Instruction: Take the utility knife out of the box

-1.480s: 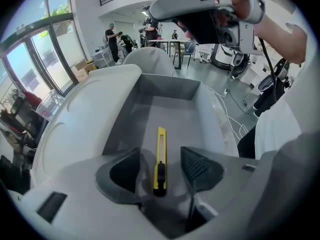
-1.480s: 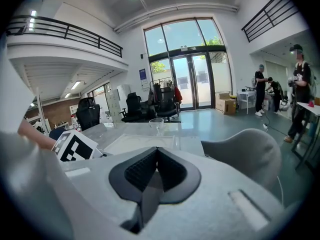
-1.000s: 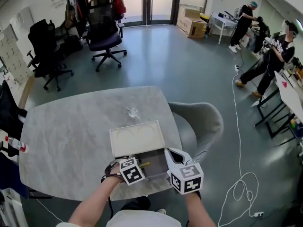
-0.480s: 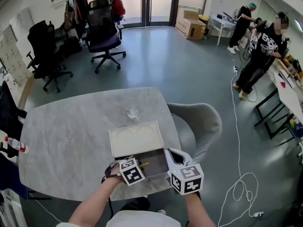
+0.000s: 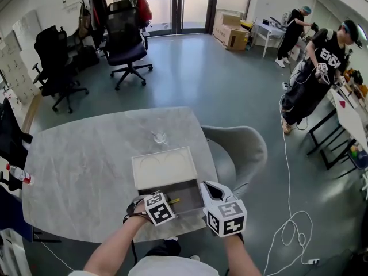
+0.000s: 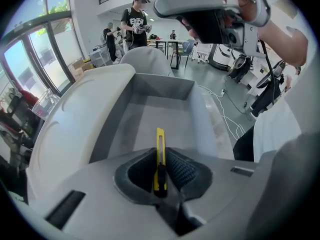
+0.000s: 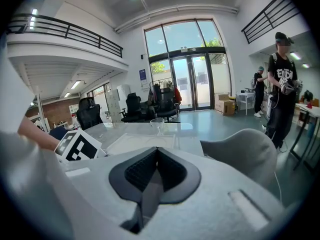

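Utility knife (image 6: 159,139), one, in one box (image 6: 165,81), between closing jaws of left hand-held gripper (image 6: 160,156); right hand-held gripper (image 7: 156,156) closed, empty.

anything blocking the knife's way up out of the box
Nothing visible. The lid lies open, the box is uncovered above the utility knife, and the left tool has its jaws closing with it between them.

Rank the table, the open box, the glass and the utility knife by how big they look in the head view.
1. table
2. open box
3. glass
4. utility knife, only a yellow sliver showing
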### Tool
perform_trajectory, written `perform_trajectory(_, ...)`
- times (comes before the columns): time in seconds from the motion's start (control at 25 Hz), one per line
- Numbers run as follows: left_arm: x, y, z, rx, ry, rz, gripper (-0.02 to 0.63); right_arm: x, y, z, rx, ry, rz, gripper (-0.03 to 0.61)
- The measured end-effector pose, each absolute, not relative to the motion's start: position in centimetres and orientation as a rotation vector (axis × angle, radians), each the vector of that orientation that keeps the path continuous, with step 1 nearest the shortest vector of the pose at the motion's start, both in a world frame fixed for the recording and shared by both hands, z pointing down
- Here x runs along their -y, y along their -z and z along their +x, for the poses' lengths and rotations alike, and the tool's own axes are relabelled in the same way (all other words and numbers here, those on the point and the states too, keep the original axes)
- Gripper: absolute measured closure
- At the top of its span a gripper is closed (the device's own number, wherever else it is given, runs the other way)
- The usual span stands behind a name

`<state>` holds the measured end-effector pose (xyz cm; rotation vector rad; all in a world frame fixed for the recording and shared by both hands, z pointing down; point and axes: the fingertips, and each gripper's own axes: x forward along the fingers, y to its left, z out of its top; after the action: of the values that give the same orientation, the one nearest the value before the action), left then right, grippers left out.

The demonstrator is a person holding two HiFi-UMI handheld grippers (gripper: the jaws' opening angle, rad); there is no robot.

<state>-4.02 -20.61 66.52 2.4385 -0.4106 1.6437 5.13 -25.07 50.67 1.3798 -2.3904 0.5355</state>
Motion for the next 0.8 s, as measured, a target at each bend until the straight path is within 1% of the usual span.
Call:
perform_trajectory(0.36, 19.8, -65.2, -3.8, 0.517, -1.614, 2.449, 0.561, 23.8, -49.8, 5.1, 2.421, -0.508, 1.346, 0.574)
perform_trajectory(0.8, 19.2, -60.6, -5.4, 0.788, -1.488, 2.468, 0.561, 21.3, -48.3, 4.0, 2.472, -0.455, 1.273, 0.574)
